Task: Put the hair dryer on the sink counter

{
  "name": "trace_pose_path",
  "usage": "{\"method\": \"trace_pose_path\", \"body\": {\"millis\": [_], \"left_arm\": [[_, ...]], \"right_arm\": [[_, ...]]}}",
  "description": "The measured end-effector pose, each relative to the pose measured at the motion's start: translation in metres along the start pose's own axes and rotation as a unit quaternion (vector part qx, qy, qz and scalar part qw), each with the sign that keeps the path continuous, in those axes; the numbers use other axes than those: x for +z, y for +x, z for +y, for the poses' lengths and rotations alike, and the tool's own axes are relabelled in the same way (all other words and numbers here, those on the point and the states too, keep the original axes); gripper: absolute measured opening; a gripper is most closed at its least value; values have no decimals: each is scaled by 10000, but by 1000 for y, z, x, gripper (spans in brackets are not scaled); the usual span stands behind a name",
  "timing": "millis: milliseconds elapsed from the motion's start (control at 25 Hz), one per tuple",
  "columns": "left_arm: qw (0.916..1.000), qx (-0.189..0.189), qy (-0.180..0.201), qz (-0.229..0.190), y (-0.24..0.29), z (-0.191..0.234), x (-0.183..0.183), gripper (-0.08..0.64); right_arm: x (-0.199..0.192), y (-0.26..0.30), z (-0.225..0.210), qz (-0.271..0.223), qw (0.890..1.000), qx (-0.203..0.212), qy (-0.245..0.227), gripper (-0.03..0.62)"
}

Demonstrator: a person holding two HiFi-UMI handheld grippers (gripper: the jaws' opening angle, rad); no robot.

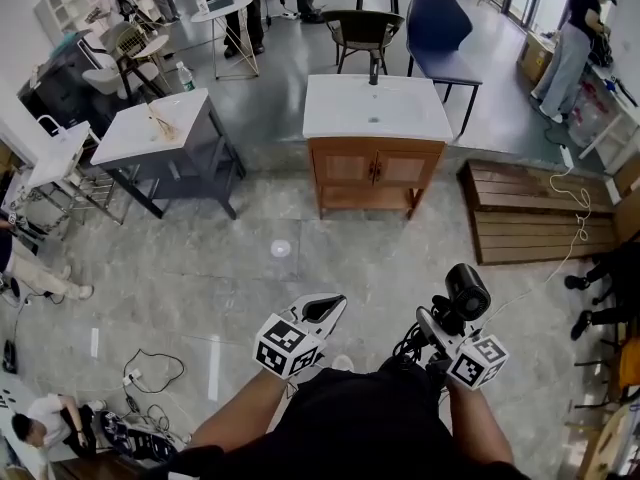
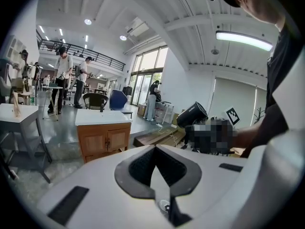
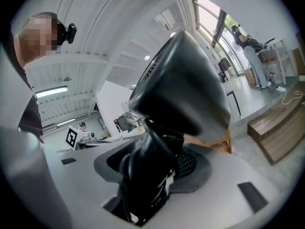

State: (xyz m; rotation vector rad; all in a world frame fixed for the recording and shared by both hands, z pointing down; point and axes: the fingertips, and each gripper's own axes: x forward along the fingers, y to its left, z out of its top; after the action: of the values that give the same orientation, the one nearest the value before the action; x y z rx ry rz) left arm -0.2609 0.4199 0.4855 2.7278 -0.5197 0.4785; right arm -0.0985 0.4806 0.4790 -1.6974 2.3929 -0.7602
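"Right gripper (image 1: 440, 330) first: are we clamped on the dryer (image 1: 466, 290)?"

"We are. Our jaws grip its handle (image 3: 145, 175), the cord (image 1: 408, 344) bunched beside them. The barrel (image 3: 186, 89) stands up at 1 o'clock of the jaws and touches nothing else. Our left gripper (image 1: 318, 315), at 9 o'clock of the right one, is pressed closed with nothing in it."

"So what does the carry need from us?"

"A firm hold on the handle, we judge, with the barrel upright and the cord out from under our feet. We walk it over rather than reach."

"And the counter (image 1: 340, 108)?"

"Ahead at 12 o'clock, well apart from both grippers, with floor (image 1: 400, 258) between. Only the tap (image 1: 374, 68) stands on its white top, at the far edge, so we'd lay the dryer down gently on the near part."
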Motion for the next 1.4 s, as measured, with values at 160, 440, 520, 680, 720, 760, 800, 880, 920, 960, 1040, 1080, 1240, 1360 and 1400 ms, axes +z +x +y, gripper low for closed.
{"method": "trace_pose_path", "body": {"millis": [160, 440, 520, 680, 720, 760, 800, 880, 920, 960, 1040, 1080, 1240, 1360, 1400], "left_arm": [[9999, -48, -91, 90, 4, 3, -6, 0], [9998, -55, -128, 124, 25, 18, 3, 0], [9997, -31, -160, 167, 30, 24, 4, 0], [9994, 51, -199, 276, 44, 40, 11, 0], [9994, 72, -184, 294, 48, 46, 15, 0], [9994, 99, -162, 304, 53, 52, 20, 0], [9994, 132, -140, 302, 58, 59, 26, 0], [9994, 202, -104, 269, 71, 74, 40, 0], [9994, 228, -84, 243, 79, 81, 48, 0], [9994, 247, -61, 215, 88, 87, 56, 0], [9995, 280, -17, 165, 106, 97, 73, 0], [9994, 296, -8, 151, 115, 102, 81, 0], [9992, 356, -19, 173, 149, 117, 103, 0], [9990, 411, -21, 202, 176, 128, 115, 0], [9988, 432, -18, 208, 185, 131, 119, 0]], "right_arm": [[8, 0, -8, -10, 9999, -131, 94, 210], [12, 18, -32, 41, 9996, -191, 226, 210], [13, 27, -38, 75, 9995, -153, 271, 210], [29, 53, -55, 35, 9994, -61, 346, 210], [34, 60, -60, 1, 9994, -25, 340, 210], [41, 68, -65, -35, 9995, 6, 327, 210], [48, 75, -70, -63, 9995, 22, 307, 210], [62, 92, -82, -85, 9997, 38, 213, 210], [68, 99, -89, -88, 9998, 54, 144, 210], [75, 107, -97, -91, 9999, 76, 84, 210], [90, 120, -113, -100, 9999, 129, 30, 210], [97, 127, -121, -104, 9998, 164, 32, 210], [124, 153, -147, -93, 9995, 294, 78, 210], [137, 167, -168, -62, 9990, 437, -2, 210], [140, 172, -176, -44, 9988, 481, -21, 210]]}}
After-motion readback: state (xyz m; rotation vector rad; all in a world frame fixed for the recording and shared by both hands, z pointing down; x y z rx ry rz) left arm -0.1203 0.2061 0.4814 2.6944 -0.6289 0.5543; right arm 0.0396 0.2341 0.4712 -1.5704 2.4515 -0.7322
